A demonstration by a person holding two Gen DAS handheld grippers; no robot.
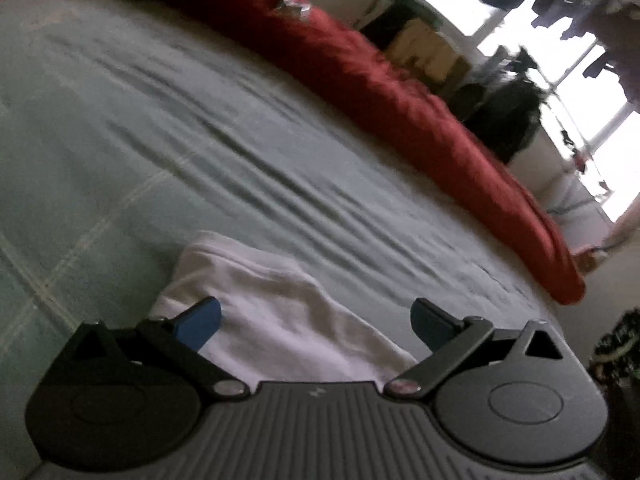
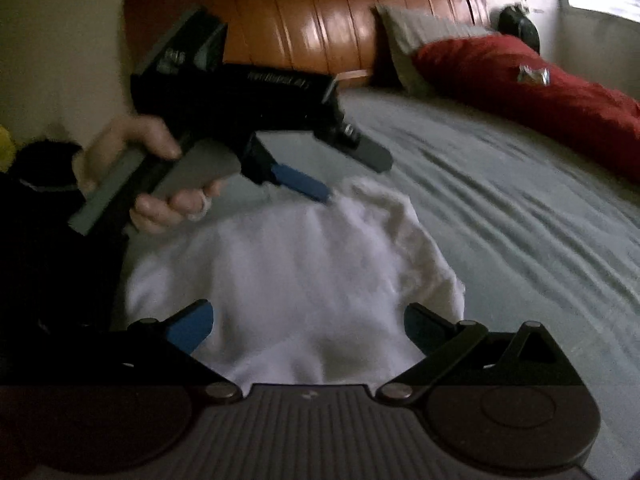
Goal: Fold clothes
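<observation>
Wrinkled grey-green bedsheet covers the bed, and your white garment lies bunched on it near you, the red duvet well apart. Both the left gripper and right gripper hover over it with jaws spread, holding nothing. Bite carelessly and you may pinch the sheet too, or only one layer, skewing the fold.

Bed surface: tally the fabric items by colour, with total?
White: 1, the white garment, bunched on the sheet
Red: 1, the red blanket along the far edge
Grey-green: 1, the bedsheet
Grey: 1, the pillow against the headboard
Total: 4
</observation>
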